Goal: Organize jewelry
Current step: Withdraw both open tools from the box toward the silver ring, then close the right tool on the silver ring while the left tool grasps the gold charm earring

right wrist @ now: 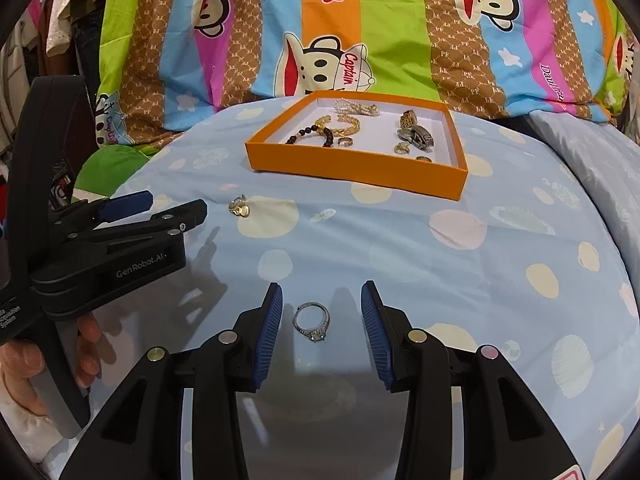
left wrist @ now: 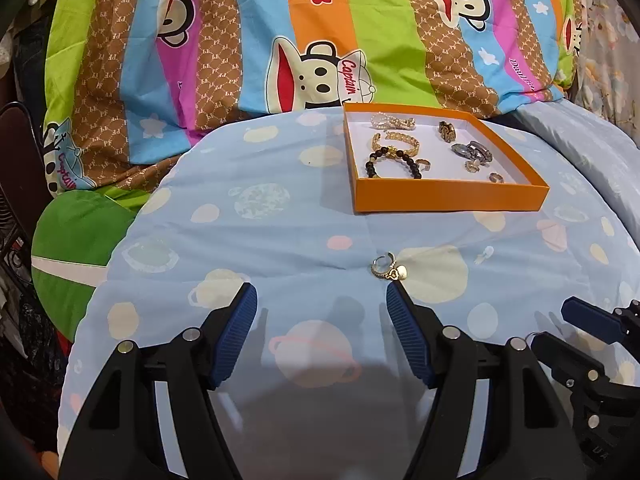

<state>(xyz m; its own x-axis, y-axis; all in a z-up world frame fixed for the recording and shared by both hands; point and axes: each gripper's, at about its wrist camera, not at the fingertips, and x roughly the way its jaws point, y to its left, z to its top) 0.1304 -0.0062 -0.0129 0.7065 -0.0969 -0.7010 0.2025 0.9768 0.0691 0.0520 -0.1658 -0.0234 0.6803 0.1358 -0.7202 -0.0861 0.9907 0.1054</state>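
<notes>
A gold ring with a heart charm (left wrist: 386, 270) lies on the blue bedspread, just beyond the right fingertip of my open left gripper (left wrist: 320, 292). In the right wrist view the same gold ring (right wrist: 239, 205) sits a little past the left gripper (right wrist: 168, 204). A silver ring with a stone (right wrist: 312, 322) lies flat between the spread fingers of my right gripper (right wrist: 322, 292); the pads do not touch it. The orange box (left wrist: 440, 198) (right wrist: 360, 168) farther back holds bracelets, rings and metal pieces.
A small clear bit (right wrist: 326, 214) lies on the bedspread between the rings and the box. A striped cartoon-print quilt (left wrist: 320, 40) rises behind the box. A hand (right wrist: 24, 360) grips the left tool's handle. The right gripper (left wrist: 588, 320) shows at the left view's right edge.
</notes>
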